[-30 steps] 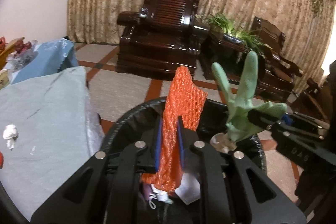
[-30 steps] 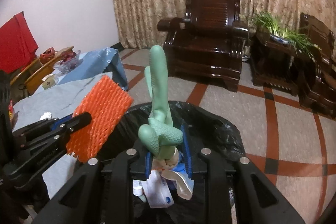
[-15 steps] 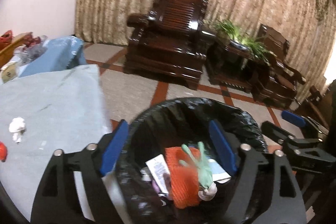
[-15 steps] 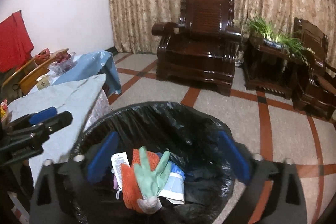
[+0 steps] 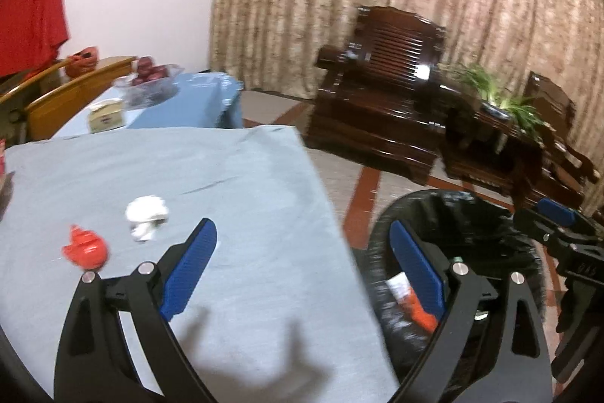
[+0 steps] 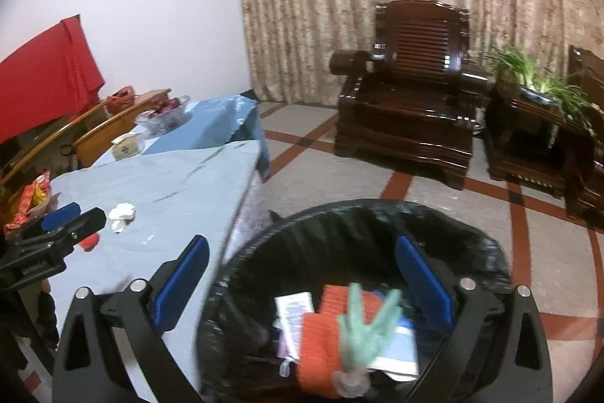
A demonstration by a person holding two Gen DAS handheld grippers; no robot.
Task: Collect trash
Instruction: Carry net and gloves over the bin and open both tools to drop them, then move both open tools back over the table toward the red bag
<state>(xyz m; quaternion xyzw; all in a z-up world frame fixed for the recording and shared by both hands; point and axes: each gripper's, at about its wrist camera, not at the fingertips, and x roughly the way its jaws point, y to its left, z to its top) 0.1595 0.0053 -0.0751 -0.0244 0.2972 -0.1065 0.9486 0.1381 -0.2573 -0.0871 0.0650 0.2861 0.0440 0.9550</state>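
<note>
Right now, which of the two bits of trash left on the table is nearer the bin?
The white crumpled tissue. It lies closer to the bin than the red piece, which sits further left, away from the table's bin-side edge.

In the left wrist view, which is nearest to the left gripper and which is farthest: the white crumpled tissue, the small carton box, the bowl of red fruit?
Measured from the left gripper, which is open:
1. White crumpled tissue, on the grey cloth just ahead of the left finger.
2. Small carton box, further back on the left, on the blue cloth.
3. Bowl of red fruit, behind the box, near the wall.
</note>
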